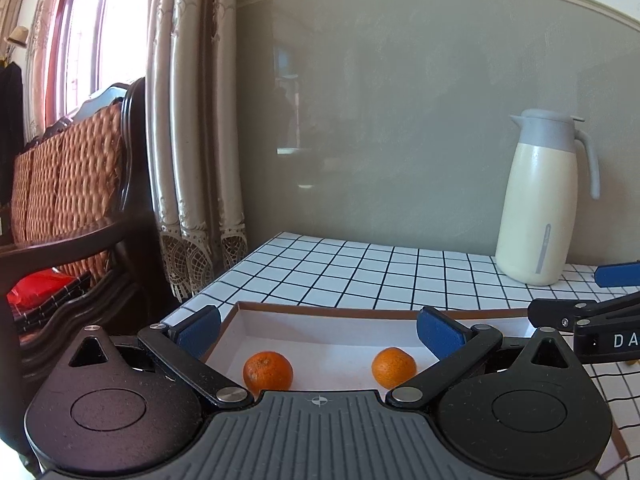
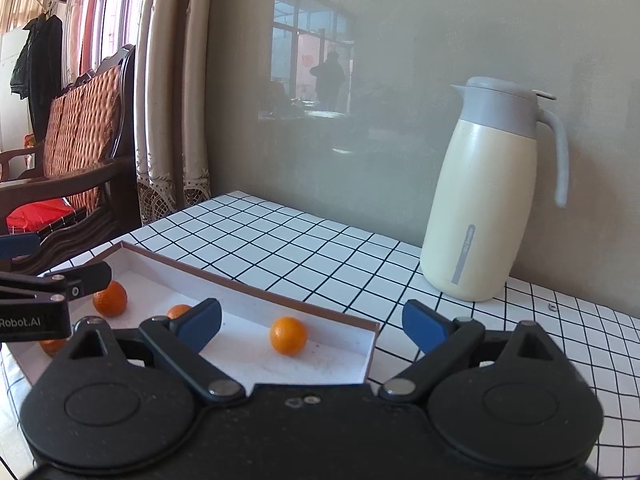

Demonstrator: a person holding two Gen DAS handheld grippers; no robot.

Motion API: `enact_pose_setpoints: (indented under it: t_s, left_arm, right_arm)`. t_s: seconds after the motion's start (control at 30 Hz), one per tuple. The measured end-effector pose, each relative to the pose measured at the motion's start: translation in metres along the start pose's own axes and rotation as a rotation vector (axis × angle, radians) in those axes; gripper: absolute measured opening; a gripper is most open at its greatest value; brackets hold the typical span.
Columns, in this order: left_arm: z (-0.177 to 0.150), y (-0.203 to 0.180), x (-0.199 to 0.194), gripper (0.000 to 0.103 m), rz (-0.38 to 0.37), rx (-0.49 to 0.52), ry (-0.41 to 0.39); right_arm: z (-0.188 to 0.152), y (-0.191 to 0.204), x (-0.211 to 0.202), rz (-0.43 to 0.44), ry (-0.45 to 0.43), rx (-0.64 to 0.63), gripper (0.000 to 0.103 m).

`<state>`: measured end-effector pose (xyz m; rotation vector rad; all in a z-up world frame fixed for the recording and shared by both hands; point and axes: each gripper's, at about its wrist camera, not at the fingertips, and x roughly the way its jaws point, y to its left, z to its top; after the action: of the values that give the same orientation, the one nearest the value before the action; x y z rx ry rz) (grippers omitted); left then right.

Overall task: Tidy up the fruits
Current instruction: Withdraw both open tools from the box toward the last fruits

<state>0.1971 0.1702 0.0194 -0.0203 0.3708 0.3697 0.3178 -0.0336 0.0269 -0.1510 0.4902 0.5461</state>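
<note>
A shallow white box with a brown rim (image 1: 320, 309) (image 2: 256, 289) lies on the checkered table. In the left wrist view two oranges sit in it, one at left (image 1: 267, 372), one at right (image 1: 393, 367). My left gripper (image 1: 319, 330) is open and empty just above them. The right wrist view shows several oranges in the box: one at right (image 2: 288, 335), one at far left (image 2: 110, 298), one partly hidden behind a finger (image 2: 178, 311). My right gripper (image 2: 313, 325) is open and empty over the box's right end.
A cream thermos jug with grey lid (image 1: 540, 196) (image 2: 488, 188) stands at the back right against the grey wall. A wooden wicker-backed bench (image 1: 72, 184) and curtains (image 1: 188, 120) are left of the table's edge.
</note>
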Motion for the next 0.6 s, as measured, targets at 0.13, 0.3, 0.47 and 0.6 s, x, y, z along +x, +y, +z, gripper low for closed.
enact_pose_setpoints:
  t_s: [0.13,0.3,0.47,0.6]
  left_arm:
    - [-0.008,-0.008,-0.017,0.103,-0.015,-0.002,-0.002]
    - [-0.009,-0.028,-0.035,0.103,-0.052,0.035,-0.030]
    - [-0.009,-0.054,-0.039,0.103,-0.102,0.060,-0.036]
    - [-0.008,-0.076,-0.040,0.103,-0.141,0.081,-0.038]
  right_arm:
    - [-0.006,-0.006,-0.016,-0.010,-0.003,0.017,0.089]
    - [-0.014,-0.019,-0.036,-0.044,-0.012,0.025,0.087]
    - [-0.024,-0.039,-0.049,-0.087,-0.005,0.034,0.086]
    - [-0.032,-0.055,-0.057,-0.131,0.006,0.033,0.083]
